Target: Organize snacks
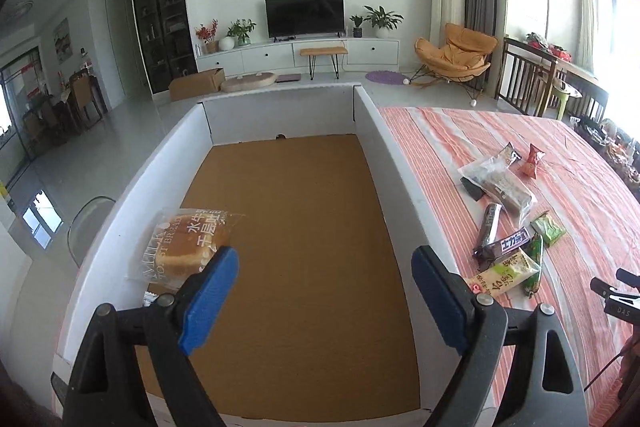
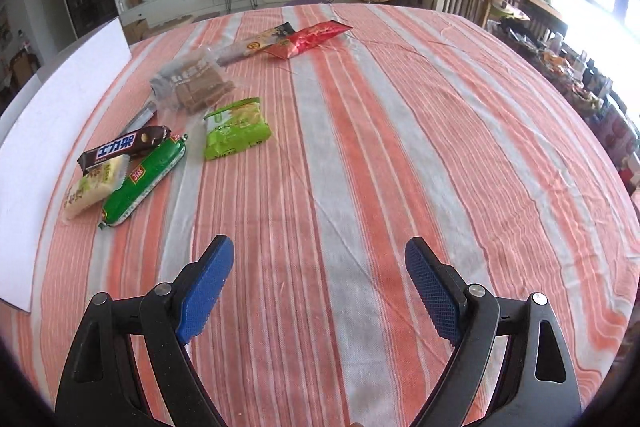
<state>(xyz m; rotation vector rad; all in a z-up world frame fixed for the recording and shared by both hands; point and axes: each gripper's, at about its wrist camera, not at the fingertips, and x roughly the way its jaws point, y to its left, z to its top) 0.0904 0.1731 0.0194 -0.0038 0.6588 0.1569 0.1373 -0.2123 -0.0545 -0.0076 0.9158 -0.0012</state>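
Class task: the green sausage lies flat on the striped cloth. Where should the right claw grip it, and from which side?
Grip the green sausage across its middle, coming down from above. It is a long, narrow tube lying flat, so the open right claw should span its short width, clear of the chocolate bar across its far end.

The bread packet (image 1: 188, 247) reads "TOAST BREAD"; the chocolate bar (image 2: 126, 145) reads "士力架".

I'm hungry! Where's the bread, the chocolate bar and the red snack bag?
bread (image 1: 188, 247): left wrist view, middle of the loaf.
chocolate bar (image 2: 124, 147): right wrist view, middle of the wrapper.
red snack bag (image 2: 308, 39): right wrist view, middle of the bag.
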